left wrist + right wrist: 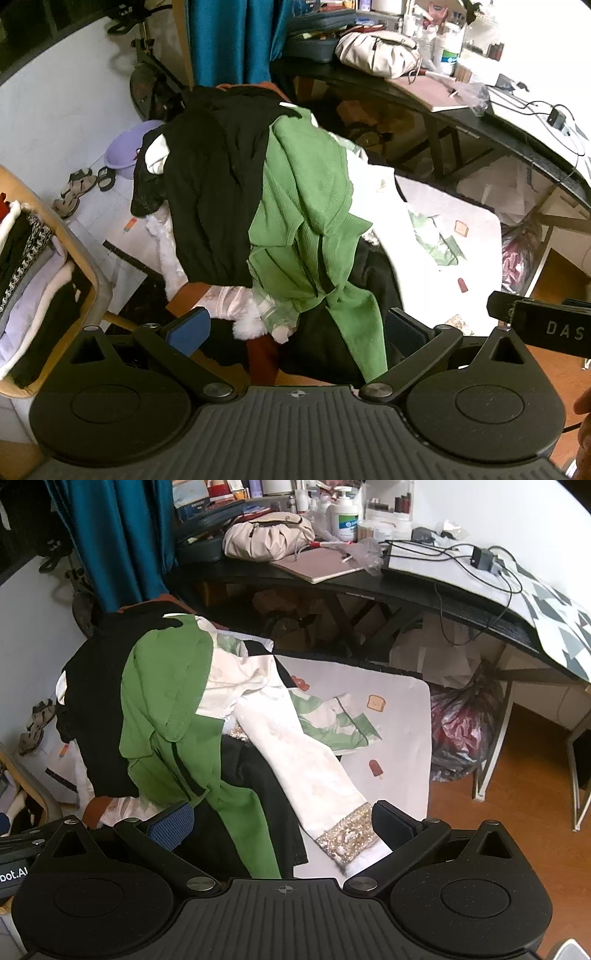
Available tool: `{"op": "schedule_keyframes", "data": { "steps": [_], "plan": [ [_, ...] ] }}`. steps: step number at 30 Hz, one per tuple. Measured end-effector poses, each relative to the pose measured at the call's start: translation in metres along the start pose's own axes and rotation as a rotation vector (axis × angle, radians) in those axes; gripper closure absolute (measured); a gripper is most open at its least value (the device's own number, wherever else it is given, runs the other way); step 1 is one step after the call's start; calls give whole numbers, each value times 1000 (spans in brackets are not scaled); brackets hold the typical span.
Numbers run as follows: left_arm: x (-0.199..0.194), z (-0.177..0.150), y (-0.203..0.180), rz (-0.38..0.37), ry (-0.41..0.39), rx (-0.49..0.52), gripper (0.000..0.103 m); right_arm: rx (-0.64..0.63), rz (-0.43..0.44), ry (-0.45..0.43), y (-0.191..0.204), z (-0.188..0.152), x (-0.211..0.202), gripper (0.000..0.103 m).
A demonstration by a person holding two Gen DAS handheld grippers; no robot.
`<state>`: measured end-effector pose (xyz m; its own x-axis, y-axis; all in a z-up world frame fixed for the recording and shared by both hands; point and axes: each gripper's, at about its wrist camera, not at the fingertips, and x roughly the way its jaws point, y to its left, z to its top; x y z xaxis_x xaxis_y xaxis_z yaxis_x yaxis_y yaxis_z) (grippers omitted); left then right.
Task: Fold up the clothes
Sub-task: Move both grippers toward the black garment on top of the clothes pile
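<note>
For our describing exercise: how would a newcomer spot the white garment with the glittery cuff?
Find the heap of clothes beside the dark desk. A long white garment trails from it toward the right gripper. Only it ends in a gold sequinned band.

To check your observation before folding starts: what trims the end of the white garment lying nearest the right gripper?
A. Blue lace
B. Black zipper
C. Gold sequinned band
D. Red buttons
C: the white garment ends in a glittery gold sequinned band just ahead of the open right gripper.

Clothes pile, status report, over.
Both hand-held grippers, left and right, open, empty. Green ribbed knit top unfolded atop pile. White gold-sequin-cuffed garment alongside.
</note>
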<state>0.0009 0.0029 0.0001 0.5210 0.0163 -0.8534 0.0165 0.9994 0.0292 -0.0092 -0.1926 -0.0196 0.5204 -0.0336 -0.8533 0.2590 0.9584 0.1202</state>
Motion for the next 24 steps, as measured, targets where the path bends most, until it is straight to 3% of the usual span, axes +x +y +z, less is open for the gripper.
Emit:
{"op": "schedule_keyframes", "data": {
  "steps": [8,10,15,21,24],
  "plan": [
    [6,11,10,35,31,-30,0,33,19,-5,-10,6,9,1],
    [3,8,12,57,-9,-37,0,43,14,-5,-10,6,14,1],
    [1,16,33,54,-26,-62,0,79,18,2,-17,16,20,1],
    [4,21,60,-42,-29,-156,1,95,20,-30,-19,18,23,1],
    [6,24,67,13,-34,-158,1,104,38,-41,-20,20,25,1]
  ]
}}
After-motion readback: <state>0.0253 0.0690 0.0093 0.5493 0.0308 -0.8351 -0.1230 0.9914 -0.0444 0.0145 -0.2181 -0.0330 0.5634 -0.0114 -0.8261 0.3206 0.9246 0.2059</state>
